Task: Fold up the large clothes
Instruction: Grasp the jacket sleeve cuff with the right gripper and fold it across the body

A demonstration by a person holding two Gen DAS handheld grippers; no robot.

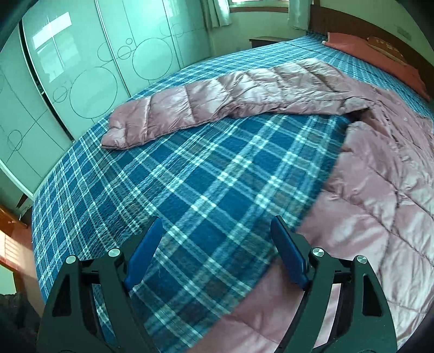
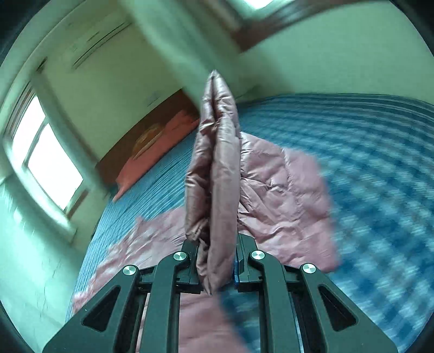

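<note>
A pink quilted down jacket [image 1: 374, 173] lies spread on a bed with a blue plaid cover [image 1: 190, 179]. One sleeve [image 1: 206, 103] stretches out to the left across the cover. My left gripper [image 1: 217, 228] is open and empty, hovering over the plaid cover just left of the jacket's hem. My right gripper [image 2: 217, 244] is shut on a folded part of the jacket [image 2: 217, 176], which stands up between its fingers above the rest of the jacket [image 2: 284, 195]. The right wrist view is blurred by motion.
Pale green wardrobe doors [image 1: 81, 68] run along the bed's left side. A wooden headboard [image 1: 366, 24] and a reddish pillow [image 1: 374, 51] are at the far end. A window [image 2: 46, 157] is on the wall beside the bed.
</note>
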